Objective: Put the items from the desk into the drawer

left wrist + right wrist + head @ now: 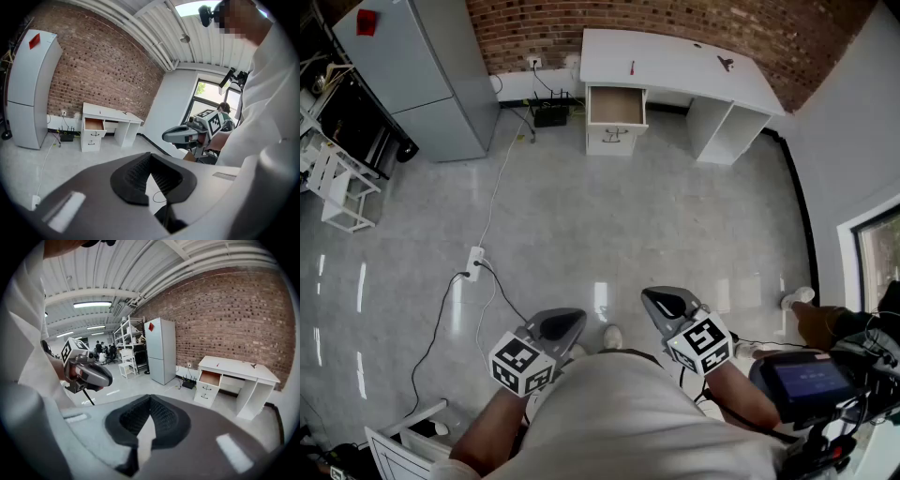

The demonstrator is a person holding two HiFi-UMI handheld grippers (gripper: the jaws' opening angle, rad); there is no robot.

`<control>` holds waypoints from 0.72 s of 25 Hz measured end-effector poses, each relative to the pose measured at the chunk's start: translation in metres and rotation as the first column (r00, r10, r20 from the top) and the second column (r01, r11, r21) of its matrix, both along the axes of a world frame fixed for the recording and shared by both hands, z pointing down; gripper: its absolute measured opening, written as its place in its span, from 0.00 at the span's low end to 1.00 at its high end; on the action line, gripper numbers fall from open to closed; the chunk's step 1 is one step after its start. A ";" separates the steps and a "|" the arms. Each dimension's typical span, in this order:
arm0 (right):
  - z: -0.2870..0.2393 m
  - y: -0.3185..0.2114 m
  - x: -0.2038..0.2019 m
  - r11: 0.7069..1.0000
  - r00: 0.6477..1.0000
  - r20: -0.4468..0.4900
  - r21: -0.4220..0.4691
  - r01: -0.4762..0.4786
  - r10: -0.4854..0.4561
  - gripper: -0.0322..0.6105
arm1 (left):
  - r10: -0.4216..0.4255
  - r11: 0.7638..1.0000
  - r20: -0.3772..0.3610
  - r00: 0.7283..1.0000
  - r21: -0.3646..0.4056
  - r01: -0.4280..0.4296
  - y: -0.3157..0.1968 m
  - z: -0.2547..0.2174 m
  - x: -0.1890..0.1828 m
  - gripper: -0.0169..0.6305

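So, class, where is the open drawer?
In the head view, the open drawer sits at the left end of the white desk, against the brick wall.

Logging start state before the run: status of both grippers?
Left gripper: closed, holding nothing.
Right gripper: closed, holding nothing.

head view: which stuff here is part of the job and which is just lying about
Part of the job: desk, open drawer, red-handled item and dark item on the desk, left gripper, right gripper.

Just lying about: fridge, power strip, router, white rack.
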State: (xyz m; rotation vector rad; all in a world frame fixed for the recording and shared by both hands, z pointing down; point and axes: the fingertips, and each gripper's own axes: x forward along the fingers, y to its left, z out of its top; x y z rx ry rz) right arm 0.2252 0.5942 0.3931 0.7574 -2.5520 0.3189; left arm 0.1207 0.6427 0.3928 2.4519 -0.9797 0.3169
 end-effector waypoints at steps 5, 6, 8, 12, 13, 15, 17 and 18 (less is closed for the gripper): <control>-0.001 -0.020 0.027 1.000 1.000 0.017 0.015 -0.003 0.003 0.05 | -0.006 1.000 0.022 1.000 0.012 0.006 -0.020 -0.002 0.023 0.04; 0.002 -0.022 0.031 1.000 1.000 0.020 0.016 -0.004 0.004 0.05 | -0.015 1.000 0.022 1.000 0.017 0.014 -0.023 -0.003 0.024 0.04; 0.008 -0.026 0.037 1.000 1.000 0.024 0.014 -0.006 0.006 0.05 | -0.036 0.999 0.025 0.999 0.029 0.035 -0.029 -0.004 0.023 0.04; 0.022 -0.043 0.042 1.000 1.000 0.020 -0.022 -0.002 0.002 0.05 | -0.068 0.997 0.024 0.997 0.030 0.067 -0.055 -0.004 0.026 0.04; 0.024 -0.051 0.041 1.000 1.000 0.018 -0.028 0.004 -0.004 0.05 | -0.067 0.997 0.025 0.997 0.027 0.066 -0.064 -0.004 0.027 0.04; 0.026 -0.071 0.039 1.000 1.000 0.006 -0.019 0.010 -0.010 0.05 | -0.061 0.998 0.029 0.998 0.030 0.060 -0.085 -0.006 0.029 0.04; 0.029 -0.094 0.035 1.000 1.000 -0.009 -0.003 0.004 -0.004 0.05 | -0.056 0.998 0.031 0.998 0.039 0.055 -0.107 -0.006 0.025 0.04; 0.031 -0.105 0.031 1.000 1.000 -0.014 0.002 0.000 0.000 0.05 | -0.054 0.998 0.035 0.998 0.044 0.052 -0.118 -0.004 0.021 0.04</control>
